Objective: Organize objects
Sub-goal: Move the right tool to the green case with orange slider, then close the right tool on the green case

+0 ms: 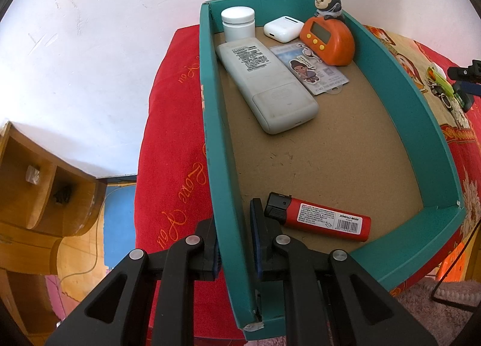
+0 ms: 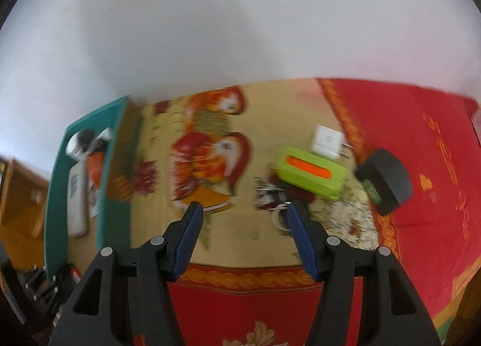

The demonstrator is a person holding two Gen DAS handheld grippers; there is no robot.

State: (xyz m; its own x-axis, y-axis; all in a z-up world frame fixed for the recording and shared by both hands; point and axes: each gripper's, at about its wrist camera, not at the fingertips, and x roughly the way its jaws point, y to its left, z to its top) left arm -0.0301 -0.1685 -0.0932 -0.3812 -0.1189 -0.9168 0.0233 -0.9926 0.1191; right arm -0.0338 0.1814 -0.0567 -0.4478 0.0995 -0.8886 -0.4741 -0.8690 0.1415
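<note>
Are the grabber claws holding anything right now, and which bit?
Yes. The left gripper pinches the teal box by its side wall, near the front corner, one finger inside and one outside. The right gripper is open, holding nothing.

Teal tray (image 1: pixel 399 81) with remote (image 1: pixel 267 87), lighter (image 1: pixel 318 219), orange timer (image 1: pixel 329 42)

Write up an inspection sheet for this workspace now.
Surface: red patterned cloth.
Job's things: teal tray holds remote, red lighter, orange timer, white jar, earbud case, card.
Clutter: green box, white charger, black object, keys.
Grippers: left tongs clamp the tray wall; right tongs open, empty.
Cables: thin cord on floor.
Surroundings: white wall, wooden cabinet.
</note>
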